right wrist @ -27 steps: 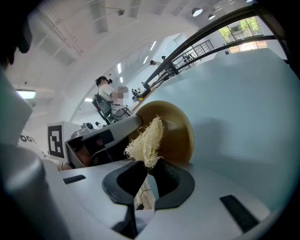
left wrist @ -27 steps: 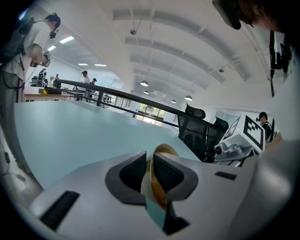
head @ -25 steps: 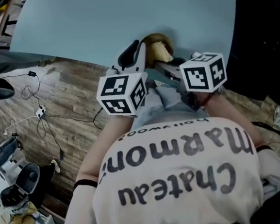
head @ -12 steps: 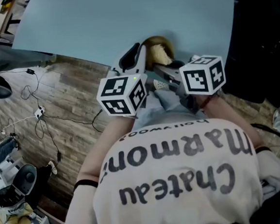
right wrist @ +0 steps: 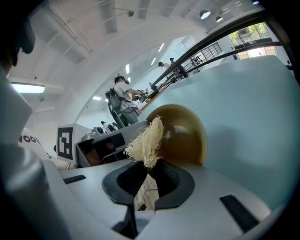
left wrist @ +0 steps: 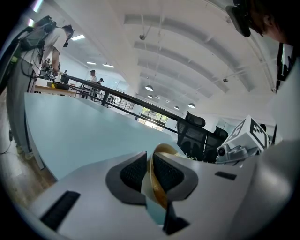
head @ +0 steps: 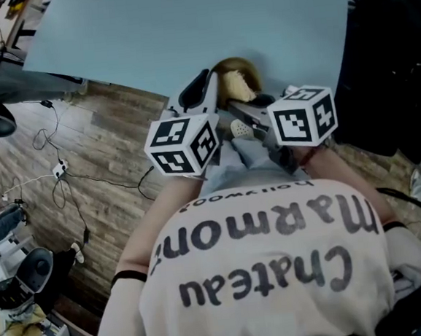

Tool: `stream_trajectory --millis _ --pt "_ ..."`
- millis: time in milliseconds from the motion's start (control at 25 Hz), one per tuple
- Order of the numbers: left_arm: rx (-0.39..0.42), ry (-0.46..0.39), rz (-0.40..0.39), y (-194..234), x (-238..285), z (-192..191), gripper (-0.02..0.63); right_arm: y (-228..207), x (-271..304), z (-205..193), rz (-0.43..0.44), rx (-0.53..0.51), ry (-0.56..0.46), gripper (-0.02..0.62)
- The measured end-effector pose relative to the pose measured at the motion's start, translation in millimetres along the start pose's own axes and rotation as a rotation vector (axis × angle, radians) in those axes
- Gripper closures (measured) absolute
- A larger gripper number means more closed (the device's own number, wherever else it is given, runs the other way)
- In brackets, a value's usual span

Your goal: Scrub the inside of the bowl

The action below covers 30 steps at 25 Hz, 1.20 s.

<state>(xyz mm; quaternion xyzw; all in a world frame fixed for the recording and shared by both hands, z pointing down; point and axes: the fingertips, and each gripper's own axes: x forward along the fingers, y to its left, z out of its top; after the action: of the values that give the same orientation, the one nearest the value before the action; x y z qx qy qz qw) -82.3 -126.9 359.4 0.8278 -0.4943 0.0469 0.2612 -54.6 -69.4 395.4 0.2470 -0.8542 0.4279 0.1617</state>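
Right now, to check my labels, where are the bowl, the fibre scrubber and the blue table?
bowl (right wrist: 187, 133): right gripper view, its brown surface.
fibre scrubber (right wrist: 146, 140): right gripper view, middle of the pale tuft.
blue table (right wrist: 253, 108): right gripper view, bare top beside the bowl.

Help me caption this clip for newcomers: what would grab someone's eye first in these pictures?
First, the brown bowl, held tilted at the near edge of the pale blue table, its rim pinched in the jaws of the left gripper. Next, the frayed straw-coloured scrubber clamped in the right gripper, just in front of the bowl's hollow.
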Motion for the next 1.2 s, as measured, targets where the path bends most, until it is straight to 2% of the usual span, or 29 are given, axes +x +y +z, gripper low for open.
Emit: stream_trajectory --millis 880,1200 --pt "0.020 0.016 -0.041 -16 -8 -11 0.568 -3 -9 0 -0.037 -0.027 -0.026 0.535" --pt "0.081 0.053 -0.044 -31 3 -13 0.569 -20 -19 1 -0.093 0.010 -0.069 0.535"
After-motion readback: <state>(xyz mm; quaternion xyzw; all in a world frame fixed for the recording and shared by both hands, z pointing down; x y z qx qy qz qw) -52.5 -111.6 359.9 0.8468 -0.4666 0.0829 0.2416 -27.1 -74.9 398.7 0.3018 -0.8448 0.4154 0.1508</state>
